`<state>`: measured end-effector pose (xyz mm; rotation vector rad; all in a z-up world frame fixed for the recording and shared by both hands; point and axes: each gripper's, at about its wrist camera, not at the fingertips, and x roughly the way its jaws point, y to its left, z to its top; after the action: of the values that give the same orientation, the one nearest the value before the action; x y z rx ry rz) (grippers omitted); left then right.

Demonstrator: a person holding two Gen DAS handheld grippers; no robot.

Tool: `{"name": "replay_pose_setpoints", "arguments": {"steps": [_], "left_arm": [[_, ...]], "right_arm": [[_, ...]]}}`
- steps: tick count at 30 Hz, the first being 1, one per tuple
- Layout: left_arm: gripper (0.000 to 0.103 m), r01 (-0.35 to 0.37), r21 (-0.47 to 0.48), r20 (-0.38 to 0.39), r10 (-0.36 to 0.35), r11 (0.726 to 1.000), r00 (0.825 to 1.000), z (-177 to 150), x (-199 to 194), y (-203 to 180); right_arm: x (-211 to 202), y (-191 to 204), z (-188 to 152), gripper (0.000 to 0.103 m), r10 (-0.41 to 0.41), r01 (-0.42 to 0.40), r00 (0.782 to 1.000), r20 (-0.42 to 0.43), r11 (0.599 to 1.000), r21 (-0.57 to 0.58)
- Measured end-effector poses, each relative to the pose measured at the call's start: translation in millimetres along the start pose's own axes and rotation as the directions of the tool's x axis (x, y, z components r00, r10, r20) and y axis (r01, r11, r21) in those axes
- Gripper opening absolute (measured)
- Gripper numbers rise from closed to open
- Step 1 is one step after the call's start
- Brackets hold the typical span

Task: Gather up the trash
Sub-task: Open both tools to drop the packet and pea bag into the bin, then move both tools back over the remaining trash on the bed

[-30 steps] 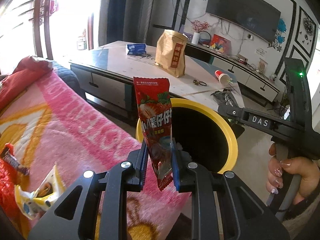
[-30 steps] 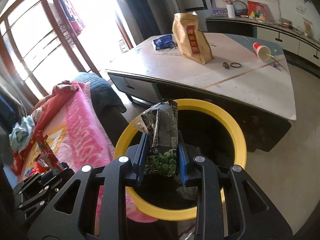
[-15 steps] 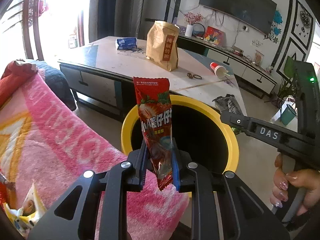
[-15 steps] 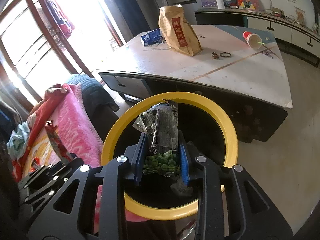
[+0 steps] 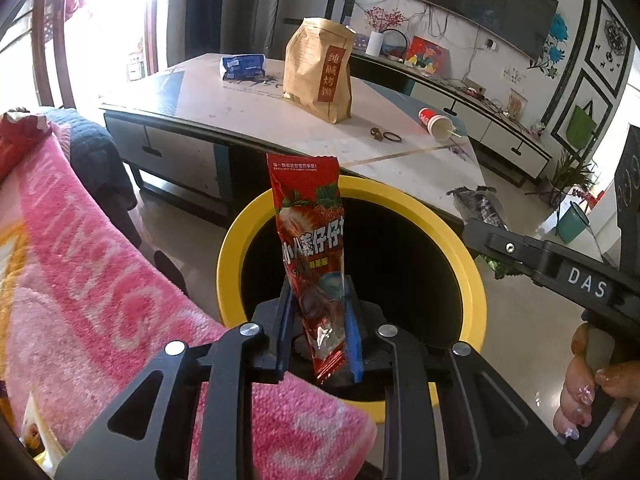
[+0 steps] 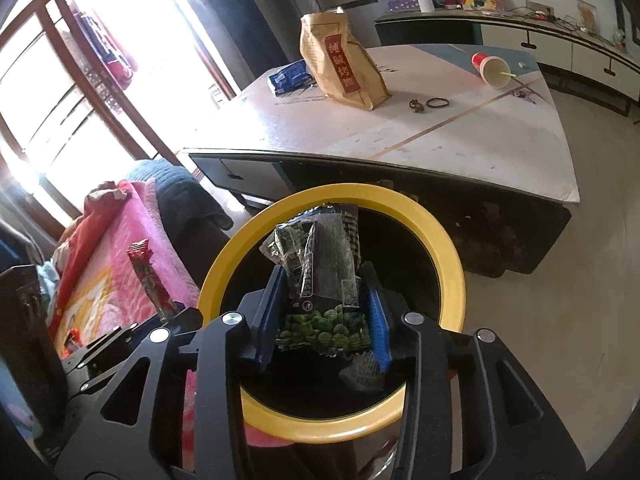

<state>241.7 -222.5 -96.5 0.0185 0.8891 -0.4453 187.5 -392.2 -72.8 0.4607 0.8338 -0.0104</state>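
Trash is being held over the yellow-rimmed bin (image 5: 472, 276): a red snack wrapper (image 5: 316, 264) between the left gripper (image 5: 318, 336) pads, a green-pea packet (image 6: 324, 300) between the right gripper (image 6: 324, 324) pads, both jaws having just been opening.

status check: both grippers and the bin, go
Left gripper opening, red wrapper between fingers, over yellow bin. Right gripper opening, green pea packet between fingers, above bin mouth. Nothing blocking.
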Motion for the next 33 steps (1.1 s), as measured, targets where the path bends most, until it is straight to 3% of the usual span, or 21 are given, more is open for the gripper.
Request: {"name": "replay_pose_setpoints", "arguments": {"steps": [2,10,22,33], "left_arm": [[0.041,0.010,-0.007,0.002,-0.010,1.000,1.000,0,0,0],[0.060,0.025,-0.033,0.016,-0.024,0.999,1.000,-4,-10,4],[0.087,-0.014,-0.096,0.082,0.021,0.995,0.996,-7,-52,23],[0.096,-0.084,-0.154,0.155,0.108,0.984,0.982,-9,-94,41]], "right_arm": [[0,-1,0,0.036,-0.001,0.001,1.000,0.001,1.000,0.006],[0,-2,1,0.045,-0.003,0.003,1.000,0.004,1.000,0.010],[-9,12,0,0.055,0.000,0.000,1.000,0.022,1.000,-0.032],[-30,46,-2,0.073,0.018,-0.009,0.997,0.072,0.992,-0.126]]}}
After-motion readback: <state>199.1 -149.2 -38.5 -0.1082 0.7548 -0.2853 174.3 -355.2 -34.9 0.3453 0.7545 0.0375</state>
